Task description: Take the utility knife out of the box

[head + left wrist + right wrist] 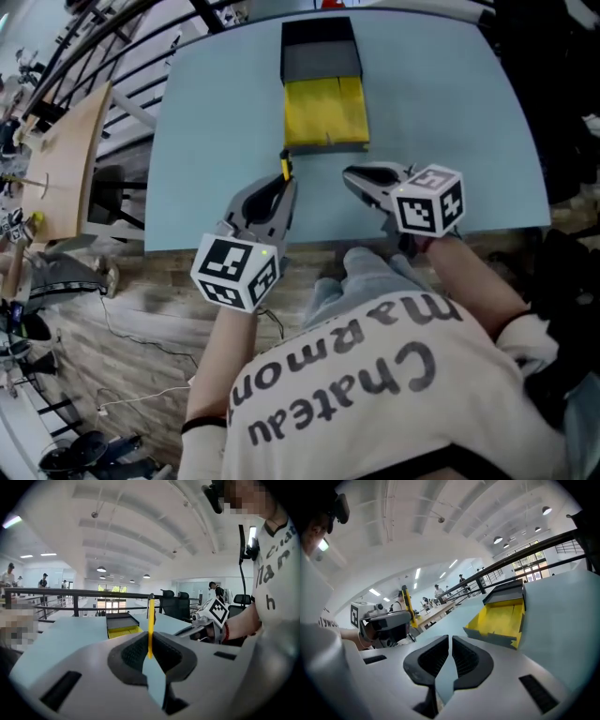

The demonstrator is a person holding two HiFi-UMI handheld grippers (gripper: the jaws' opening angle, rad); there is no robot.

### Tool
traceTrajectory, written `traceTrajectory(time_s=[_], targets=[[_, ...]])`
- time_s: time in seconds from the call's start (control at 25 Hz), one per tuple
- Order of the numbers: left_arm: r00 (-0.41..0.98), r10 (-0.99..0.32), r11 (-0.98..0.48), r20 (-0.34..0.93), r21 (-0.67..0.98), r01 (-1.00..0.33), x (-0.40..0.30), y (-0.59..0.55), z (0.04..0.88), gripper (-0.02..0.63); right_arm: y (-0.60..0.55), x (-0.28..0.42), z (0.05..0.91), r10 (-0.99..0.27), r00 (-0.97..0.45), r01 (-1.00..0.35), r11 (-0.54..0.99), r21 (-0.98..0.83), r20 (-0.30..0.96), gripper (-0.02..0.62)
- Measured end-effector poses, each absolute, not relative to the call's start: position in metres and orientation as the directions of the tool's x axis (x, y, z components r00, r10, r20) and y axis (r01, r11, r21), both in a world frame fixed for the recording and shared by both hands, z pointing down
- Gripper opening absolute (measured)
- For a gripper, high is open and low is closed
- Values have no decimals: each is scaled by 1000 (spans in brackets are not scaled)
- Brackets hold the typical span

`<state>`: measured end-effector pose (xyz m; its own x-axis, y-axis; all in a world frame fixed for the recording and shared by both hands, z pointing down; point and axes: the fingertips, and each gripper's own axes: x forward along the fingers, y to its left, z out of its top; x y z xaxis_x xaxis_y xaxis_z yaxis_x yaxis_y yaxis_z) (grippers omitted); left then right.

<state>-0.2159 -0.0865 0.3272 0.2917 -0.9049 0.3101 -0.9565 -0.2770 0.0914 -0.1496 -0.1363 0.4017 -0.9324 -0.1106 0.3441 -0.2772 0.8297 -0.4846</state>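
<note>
**Head view.** I count one box [323, 112], one utility knife [285, 167], two grippers and one bench [441, 112]. The box lies open at upper centre of the frame, yellow inside, with a dark section above the yellow one. The left gripper [284, 182] sits at lower centre-left, clenched on the utility knife. The knife is a thin yellow strip that projects from the gripper tips. It is outside the box, just below the lower left corner of the box. The right gripper [350, 175] sits at centre-right, just below the near edge of the box, and touches nothing.

**Left gripper view.** The pads clamp the yellow knife at frame centre. The knife stands upright above the jaws. The box lies beyond it, slightly left of centre. The right gripper shows at right of centre.

**Right gripper view.** The jaws stand almost together, with only a narrow slit between them and nothing in it. The open box fills the right of centre. The left gripper shows at the left edge, with the yellow knife rising from it.
</note>
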Motion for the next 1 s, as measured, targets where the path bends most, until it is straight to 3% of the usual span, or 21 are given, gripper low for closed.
traceTrajectory(time_s=[1.0], targets=[[260,-930,-241,261,101,-965,-201,65,339,26,-6,-121,403,-150,-910,-307,872,-382,387,48]])
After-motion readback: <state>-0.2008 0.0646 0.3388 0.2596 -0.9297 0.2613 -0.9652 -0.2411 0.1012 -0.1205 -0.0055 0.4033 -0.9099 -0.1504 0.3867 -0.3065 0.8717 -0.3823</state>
